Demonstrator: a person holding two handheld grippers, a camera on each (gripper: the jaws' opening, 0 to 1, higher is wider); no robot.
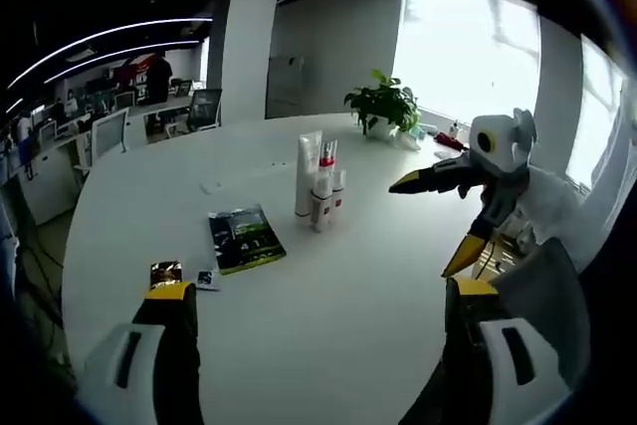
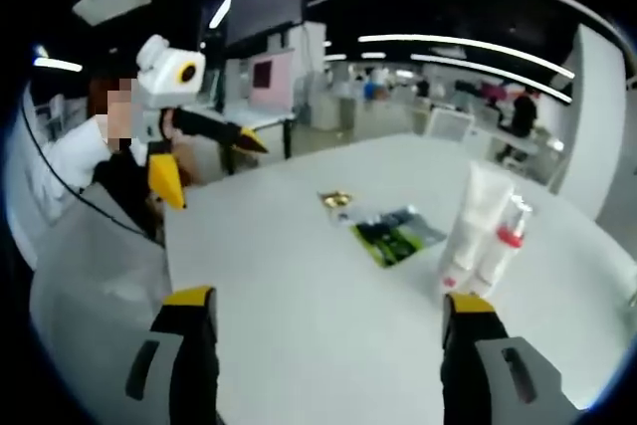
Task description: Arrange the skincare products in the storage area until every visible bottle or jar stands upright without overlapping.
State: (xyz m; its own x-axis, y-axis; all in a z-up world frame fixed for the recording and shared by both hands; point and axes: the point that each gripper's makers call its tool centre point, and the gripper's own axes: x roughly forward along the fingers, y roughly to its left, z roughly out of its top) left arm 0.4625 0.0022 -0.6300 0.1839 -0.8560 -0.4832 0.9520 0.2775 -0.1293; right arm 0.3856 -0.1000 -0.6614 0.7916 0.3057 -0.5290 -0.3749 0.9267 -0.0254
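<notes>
Skincare bottles are standing together near the middle of the round white table (image 1: 328, 345), and we are seeing them as a tight upright cluster. The tall white squeeze tube (image 1: 308, 172) is rising highest, cap down; just beside it the slim clear bottle with the red collar (image 1: 326, 161) and two shorter white bottles with reddish bases (image 1: 330, 208) are crowding close — whether they are touching one another, we cannot tell. In the right gripper view the same white tube (image 2: 468, 226) and red-collared bottle (image 2: 503, 238) are leaning with the fisheye curve rather than truly tilting.

We are holding the left gripper (image 1: 318, 296) low over the table with its yellow-tipped black jaws spread wide, grasping nothing. The right gripper (image 2: 328, 308) is likewise released, its jaws wide apart over bare tabletop, well short of the bottles; from the left gripper view it is showing as a white body with yellow-tipped jaws (image 1: 443, 221) parted in the air.

Lying flat on the table, apart from the bottles, are a dark green glossy booklet (image 1: 245, 238) and a small gold foil sachet (image 1: 165, 273). A green potted plant (image 1: 382, 106) is sitting at the far edge by a bright window — beyond, an open office with desks and strip lights is stretching away.
</notes>
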